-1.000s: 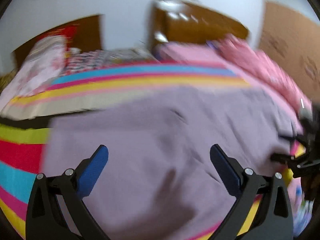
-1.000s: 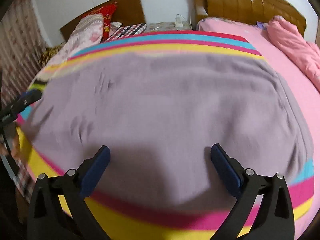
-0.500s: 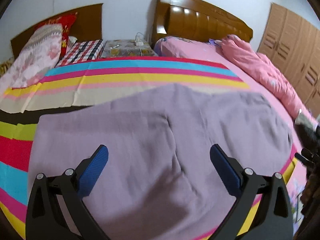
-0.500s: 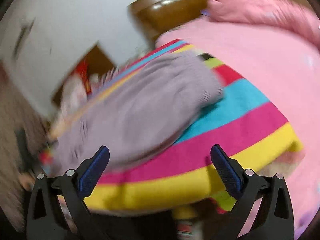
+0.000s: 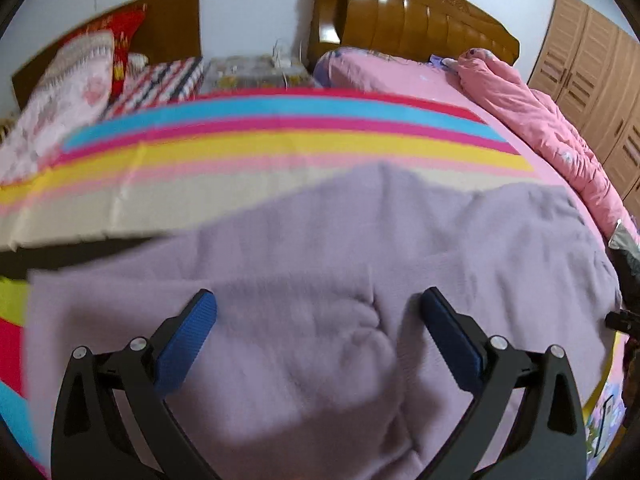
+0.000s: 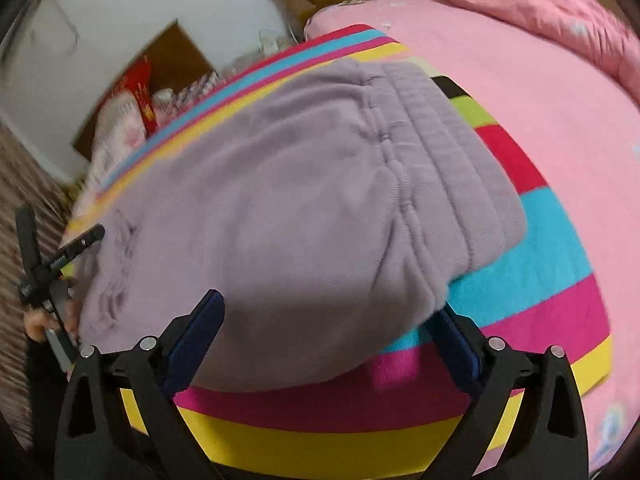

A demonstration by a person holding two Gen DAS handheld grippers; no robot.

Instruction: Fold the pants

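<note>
Lilac pants spread on the striped blanket, both our grippers wide and empty.

Around us we see a pink quilt (image 5: 536, 120), a wooden headboard (image 5: 404, 12) and pillows (image 5: 60, 92). Our left gripper (image 5: 318, 308) hovers over the pants (image 5: 320, 264); our right gripper (image 6: 326, 312) sits at the ribbed waistband (image 6: 448, 168) corner, near the striped blanket (image 6: 540, 264) edge. The fleece lies flat, softly creased.

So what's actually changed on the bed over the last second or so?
The right hand-held gripper swung round from facing the middle of the purple pants to their ribbed waistband end, coming in low at the near corner. The left hand-held gripper dipped slightly closer over the cloth. Both are open as before and hold nothing; the pants lie spread on the striped blanket as before.
</note>
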